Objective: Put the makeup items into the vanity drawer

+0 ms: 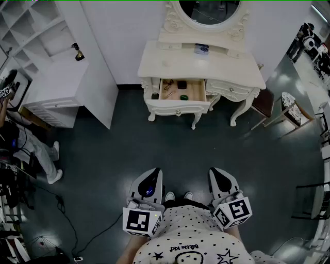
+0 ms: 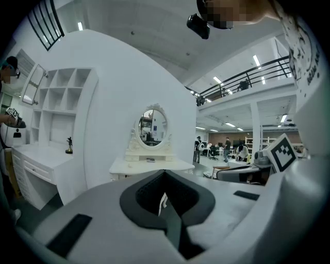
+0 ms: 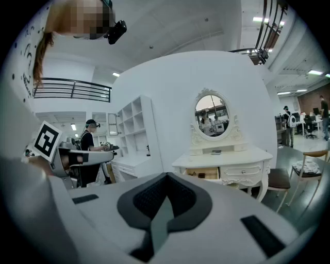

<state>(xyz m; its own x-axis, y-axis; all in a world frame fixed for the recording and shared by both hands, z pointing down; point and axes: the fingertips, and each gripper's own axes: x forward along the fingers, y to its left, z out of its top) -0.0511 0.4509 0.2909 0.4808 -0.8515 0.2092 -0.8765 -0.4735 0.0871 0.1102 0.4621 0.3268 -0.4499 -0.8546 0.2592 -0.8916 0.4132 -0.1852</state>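
The white vanity [image 1: 201, 64] stands across the dark floor, far from both grippers. Its left drawer [image 1: 180, 91] is pulled open, with a dark item [image 1: 181, 83], a green item [image 1: 184, 96] and a thin one [image 1: 169, 94] inside. A small blue-and-white item [image 1: 201, 49] lies on the vanity top under the oval mirror [image 1: 209, 11]. My left gripper [image 1: 153, 171] and right gripper [image 1: 216, 171] are held close to the body, both shut and empty. The right gripper view shows the vanity [image 3: 221, 157] ahead with the open drawer [image 3: 203, 174]. The left gripper view shows the vanity [image 2: 152, 165] too.
A white shelf-and-desk unit [image 1: 56, 77] stands to the vanity's left, with a small figurine [image 1: 78, 53] on it. A chair [image 1: 265, 103] sits right of the vanity. A person [image 1: 31, 147] stands at the far left, near cables [image 1: 62, 206] on the floor.
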